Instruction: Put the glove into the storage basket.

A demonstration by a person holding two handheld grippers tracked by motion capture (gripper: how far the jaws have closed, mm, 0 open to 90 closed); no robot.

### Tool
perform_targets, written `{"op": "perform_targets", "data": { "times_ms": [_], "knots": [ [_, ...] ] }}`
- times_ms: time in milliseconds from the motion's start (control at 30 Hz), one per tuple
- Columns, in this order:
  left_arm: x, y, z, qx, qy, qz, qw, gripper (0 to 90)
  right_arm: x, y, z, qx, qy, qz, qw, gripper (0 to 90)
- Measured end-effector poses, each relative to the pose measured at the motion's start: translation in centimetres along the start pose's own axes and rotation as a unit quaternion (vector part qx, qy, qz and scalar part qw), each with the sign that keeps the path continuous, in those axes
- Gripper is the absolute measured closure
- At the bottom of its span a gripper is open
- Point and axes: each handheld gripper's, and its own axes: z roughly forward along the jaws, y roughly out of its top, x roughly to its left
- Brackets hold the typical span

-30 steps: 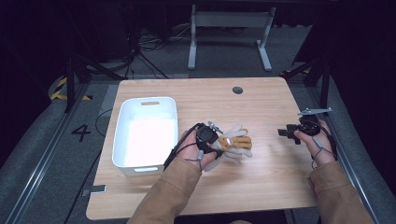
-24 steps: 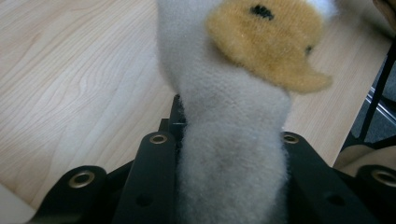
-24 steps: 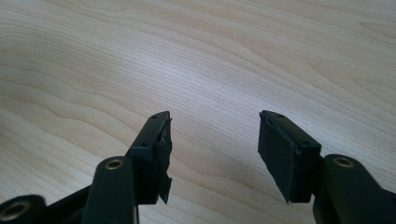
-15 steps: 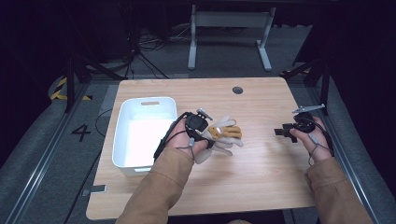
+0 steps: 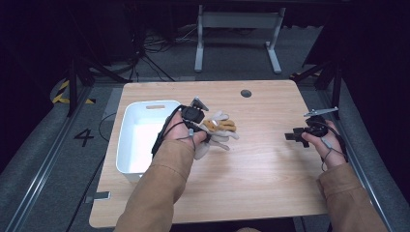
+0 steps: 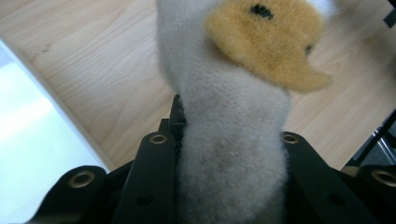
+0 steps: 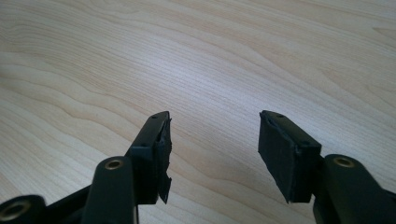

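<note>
The left hand-held gripper [image 5: 205,126] is clamped on a grey plush toy [image 6: 233,140] with an orange-yellow patch; its two jaws press into the fur on either side. The toy sticks out ahead of the jaws, above the wooden surface [image 5: 261,169]. A white bin [image 5: 126,145] sits just beside this hand-held gripper, on its left. The right hand-held gripper [image 7: 212,140] is well apart, its jaws spread with nothing between them, over bare wood.
</note>
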Motion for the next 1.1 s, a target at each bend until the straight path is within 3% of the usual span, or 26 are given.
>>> {"op": "perform_targets", "data": {
  "times_ms": [267,400,500,600,667,767,933,1100],
  "knots": [
    [1.1,0.7,-0.4,0.009,0.012,-0.040,0.9991,71.9,0.1,-0.2,0.0,0.005,0.004,0.000,1.0000,44.8],
    [1.8,1.0,-0.8,0.000,0.018,-0.066,0.9977,71.8,0.0,-0.4,0.0,0.008,0.004,0.002,1.0000,44.8],
    [2.3,1.1,-1.2,-0.004,0.025,-0.089,0.9957,71.8,-0.1,-0.6,-0.2,0.008,0.003,0.005,1.0000,44.7],
    [2.4,1.3,-1.8,-0.017,0.051,-0.100,0.9935,71.7,-0.3,-0.7,-0.3,0.006,0.001,0.006,1.0000,44.7],
    [2.4,1.3,-2.0,-0.020,0.051,-0.114,0.9920,71.7,-0.3,-0.8,-0.4,0.007,0.002,0.006,1.0000,44.6],
    [2.2,1.4,-2.4,-0.026,0.075,-0.131,0.9882,71.6,-0.3,-0.8,-0.4,0.007,0.003,0.008,0.9999,44.5],
    [2.5,1.8,-3.0,-0.024,0.085,-0.162,0.9828,71.7,-0.4,-0.9,-0.5,0.007,0.003,0.010,0.9999,44.3],
    [3.0,1.9,-3.4,-0.039,0.095,-0.176,0.9790,71.7,-0.5,-0.9,-0.4,0.006,0.004,0.012,0.9999,44.1]
  ]
}}
